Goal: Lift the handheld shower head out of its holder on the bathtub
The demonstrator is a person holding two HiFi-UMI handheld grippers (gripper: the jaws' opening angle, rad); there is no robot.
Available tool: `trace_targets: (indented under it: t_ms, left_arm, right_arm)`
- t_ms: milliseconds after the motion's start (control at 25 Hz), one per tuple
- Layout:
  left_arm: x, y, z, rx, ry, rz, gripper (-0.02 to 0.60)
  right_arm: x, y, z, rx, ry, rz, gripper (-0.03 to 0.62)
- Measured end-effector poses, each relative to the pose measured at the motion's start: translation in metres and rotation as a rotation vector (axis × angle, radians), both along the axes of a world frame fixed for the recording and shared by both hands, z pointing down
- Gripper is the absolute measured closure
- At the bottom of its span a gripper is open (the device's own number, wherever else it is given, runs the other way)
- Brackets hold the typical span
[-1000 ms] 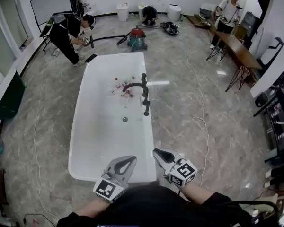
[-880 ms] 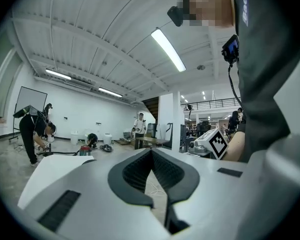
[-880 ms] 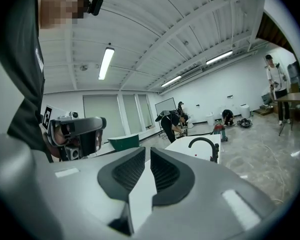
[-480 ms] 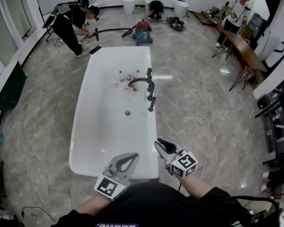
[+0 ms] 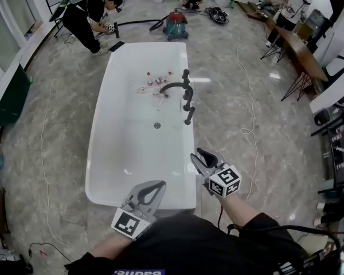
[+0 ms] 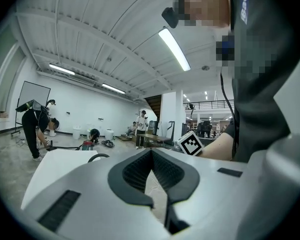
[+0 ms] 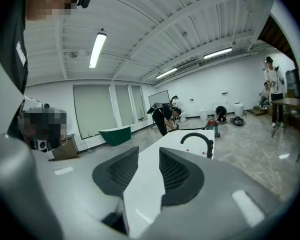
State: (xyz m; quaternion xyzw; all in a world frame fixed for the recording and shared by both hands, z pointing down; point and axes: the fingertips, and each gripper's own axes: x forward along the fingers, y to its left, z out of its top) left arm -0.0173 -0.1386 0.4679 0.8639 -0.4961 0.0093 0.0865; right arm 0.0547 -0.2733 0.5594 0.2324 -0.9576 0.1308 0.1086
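Observation:
A white bathtub (image 5: 98, 153) stretches away from me. On its right rim stands a black arched faucet (image 5: 173, 87), with the black handheld shower head (image 5: 189, 116) upright in its holder just behind it. My left gripper (image 5: 159, 184) hovers over the tub's near end, shut and empty. Beside the tub's near right corner is my right gripper (image 5: 200, 152), still well short of the faucet. In the right gripper view the right gripper (image 7: 149, 153) is open; its jaws have just been opening with nothing between them, and the faucet (image 7: 197, 136) shows ahead. The left gripper (image 6: 151, 152) has its tips together.
Several small bottles (image 5: 157, 79) lie in the tub's far end. A white cable (image 5: 247, 125) runs along the marble floor at right. A red vacuum (image 5: 176, 23) and people stand beyond the tub. A table (image 5: 301, 56) is far right, and a green tub (image 5: 11, 99) far left.
I have moved closer to the tub. My right gripper has advanced along the tub's right corner and its jaws have parted. The left gripper has shifted slightly.

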Motion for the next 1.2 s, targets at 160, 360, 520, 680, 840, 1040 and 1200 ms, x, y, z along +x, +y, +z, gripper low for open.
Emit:
trace_targets:
  t_ms: [160, 360, 520, 680, 840, 1040, 1200]
  left_arm:
    - [-0.015, -0.004, 0.005, -0.011, -0.002, -0.022, 0.577]
    - [-0.024, -0.01, 0.006, -0.017, -0.011, -0.034, 0.577]
    - [-0.029, -0.015, 0.004, -0.02, -0.014, -0.046, 0.577]
    - [-0.034, -0.019, 0.006, -0.03, -0.014, -0.06, 0.577]
    - [-0.04, -0.021, 0.008, -0.037, -0.015, -0.074, 0.577]
    - [-0.052, -0.021, 0.014, -0.062, -0.021, -0.092, 0.577]
    - [-0.062, -0.024, 0.023, -0.085, -0.038, -0.107, 0.577]
  right_arm:
    - [-0.006, -0.028, 0.022, -0.012, 0.039, 0.022, 0.479]
    - [-0.01, -0.064, 0.043, -0.024, 0.081, 0.052, 0.467]
    - [-0.012, -0.092, 0.061, -0.033, 0.114, 0.073, 0.459]
    - [-0.014, -0.121, 0.085, -0.048, 0.164, 0.1, 0.439]
    - [-0.015, -0.15, 0.108, -0.057, 0.218, 0.12, 0.422]
    - [-0.02, -0.186, 0.145, -0.074, 0.304, 0.145, 0.408]
    - [-0.025, -0.217, 0.171, -0.08, 0.358, 0.158, 0.399]
